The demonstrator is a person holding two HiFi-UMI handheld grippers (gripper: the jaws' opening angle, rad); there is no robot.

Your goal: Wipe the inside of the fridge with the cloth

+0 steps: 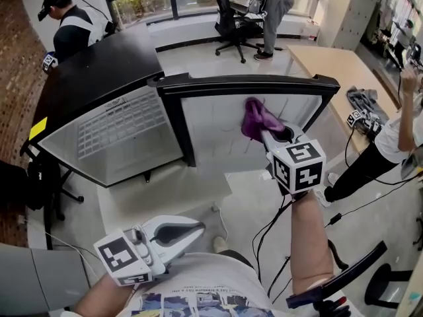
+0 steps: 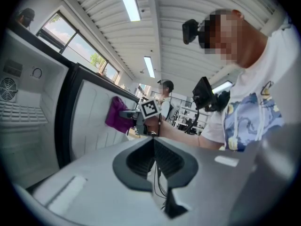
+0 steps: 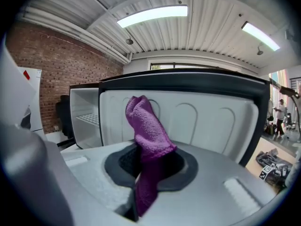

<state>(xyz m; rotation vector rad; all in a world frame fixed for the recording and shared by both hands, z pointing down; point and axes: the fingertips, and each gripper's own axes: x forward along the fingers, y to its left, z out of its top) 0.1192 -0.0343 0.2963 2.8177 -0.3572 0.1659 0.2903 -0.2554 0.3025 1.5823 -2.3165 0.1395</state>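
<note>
A black fridge [image 1: 99, 71] stands open, its white inside and wire shelf [image 1: 119, 134] facing me. Its door [image 1: 218, 127] is swung out to the right, white liner toward me. My right gripper [image 1: 274, 137] is shut on a purple cloth [image 1: 258, 119], which sits up against the door's liner near its top edge. In the right gripper view the cloth [image 3: 146, 126] sticks up from between the jaws, before the door liner [image 3: 202, 119]. My left gripper [image 1: 192, 228] hangs low by my body, shut and empty; its jaws meet in the left gripper view [image 2: 154, 142].
A person in black stands behind the fridge [image 1: 69, 25]; another stands by an office chair [image 1: 231, 22]. A wooden table [image 1: 344, 71] and a crouching person [image 1: 390, 144] are at right. Cables [image 1: 264, 236] trail on the floor, and a black chair [image 1: 344, 282] is beside me.
</note>
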